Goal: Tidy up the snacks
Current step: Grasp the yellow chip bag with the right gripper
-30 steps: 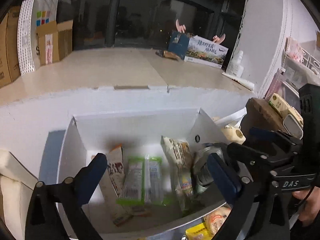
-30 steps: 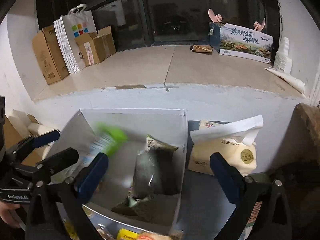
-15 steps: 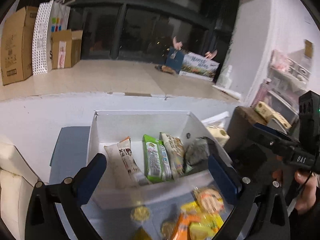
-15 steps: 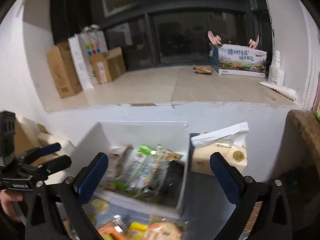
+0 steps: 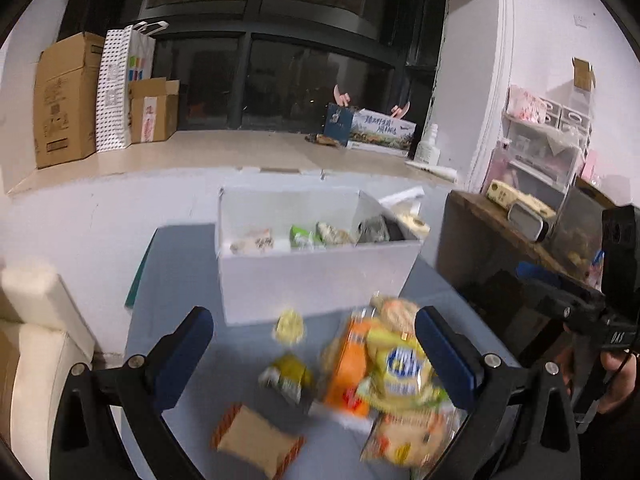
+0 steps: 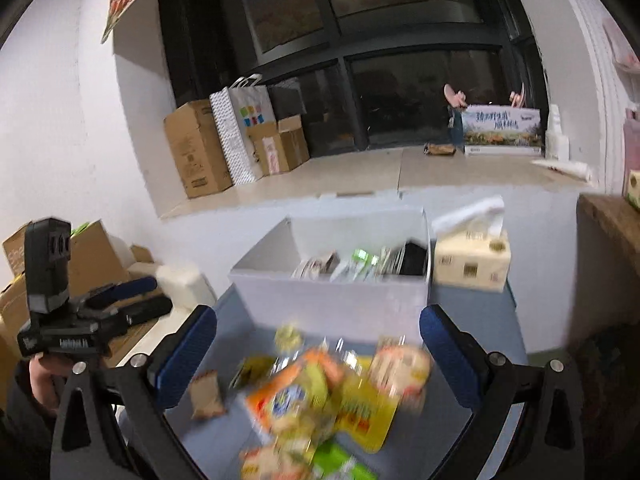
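Note:
A white box (image 5: pixel 316 280) stands on the grey table with several snack packets (image 5: pixel 304 236) upright inside; it also shows in the right wrist view (image 6: pixel 332 296). A blurred pile of loose snacks (image 5: pixel 384 372) lies in front of the box, with an orange packet (image 5: pixel 348 364), a yellow packet (image 5: pixel 400 368) and a brown packet (image 5: pixel 256 440). The pile (image 6: pixel 320 400) fills the low middle of the right wrist view. My left gripper (image 5: pixel 314 360) is open and empty above the pile. My right gripper (image 6: pixel 318 356) is open and empty above it too.
A tissue pack (image 6: pixel 472 260) stands right of the box. A dark wooden stand (image 5: pixel 500 248) is at the right. Cardboard boxes (image 5: pixel 64 96) and a paper bag (image 5: pixel 120 88) sit on the window ledge. A cream cushion (image 5: pixel 36 328) lies at the left.
Both grippers have pulled back and up from inside the white box. The box now sits farther off and the loose snack pile has come into view below both grippers.

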A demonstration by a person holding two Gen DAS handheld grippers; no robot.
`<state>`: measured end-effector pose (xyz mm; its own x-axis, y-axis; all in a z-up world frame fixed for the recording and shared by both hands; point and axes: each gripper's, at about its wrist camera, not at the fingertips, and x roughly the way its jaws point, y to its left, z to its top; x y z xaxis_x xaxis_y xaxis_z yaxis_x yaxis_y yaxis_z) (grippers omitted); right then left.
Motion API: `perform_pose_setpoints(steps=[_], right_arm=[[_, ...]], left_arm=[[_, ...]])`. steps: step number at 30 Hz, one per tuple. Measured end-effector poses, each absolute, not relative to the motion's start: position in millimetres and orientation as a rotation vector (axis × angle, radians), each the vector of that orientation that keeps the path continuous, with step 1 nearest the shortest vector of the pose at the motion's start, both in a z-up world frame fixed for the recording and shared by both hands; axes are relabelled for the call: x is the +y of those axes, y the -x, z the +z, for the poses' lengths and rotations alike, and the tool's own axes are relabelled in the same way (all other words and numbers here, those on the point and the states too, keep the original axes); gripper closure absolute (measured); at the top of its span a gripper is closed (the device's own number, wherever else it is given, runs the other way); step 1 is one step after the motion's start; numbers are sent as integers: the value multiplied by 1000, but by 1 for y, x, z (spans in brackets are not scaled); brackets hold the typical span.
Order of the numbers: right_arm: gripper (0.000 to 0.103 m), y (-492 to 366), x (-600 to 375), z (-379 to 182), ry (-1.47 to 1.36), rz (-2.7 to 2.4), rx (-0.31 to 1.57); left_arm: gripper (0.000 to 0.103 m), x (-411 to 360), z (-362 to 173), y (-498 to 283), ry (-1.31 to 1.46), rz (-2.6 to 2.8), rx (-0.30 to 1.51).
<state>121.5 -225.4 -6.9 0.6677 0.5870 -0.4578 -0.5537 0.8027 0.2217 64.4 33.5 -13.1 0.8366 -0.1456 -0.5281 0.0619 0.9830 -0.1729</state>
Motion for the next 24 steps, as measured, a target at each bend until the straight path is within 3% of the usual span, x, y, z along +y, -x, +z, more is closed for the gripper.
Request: perform_pose_setpoints(steps=[8, 17, 24], right_arm=[[0, -89, -208, -69, 93, 628, 712], [0, -137, -190, -114, -115, 767, 937], [0, -179, -178, -137, -234, 801, 998]], left_arm=[[0, 39, -44, -23, 225, -108, 629], [0, 41, -45, -20, 236, -127, 624], [0, 43, -49, -21, 240, -130, 639]])
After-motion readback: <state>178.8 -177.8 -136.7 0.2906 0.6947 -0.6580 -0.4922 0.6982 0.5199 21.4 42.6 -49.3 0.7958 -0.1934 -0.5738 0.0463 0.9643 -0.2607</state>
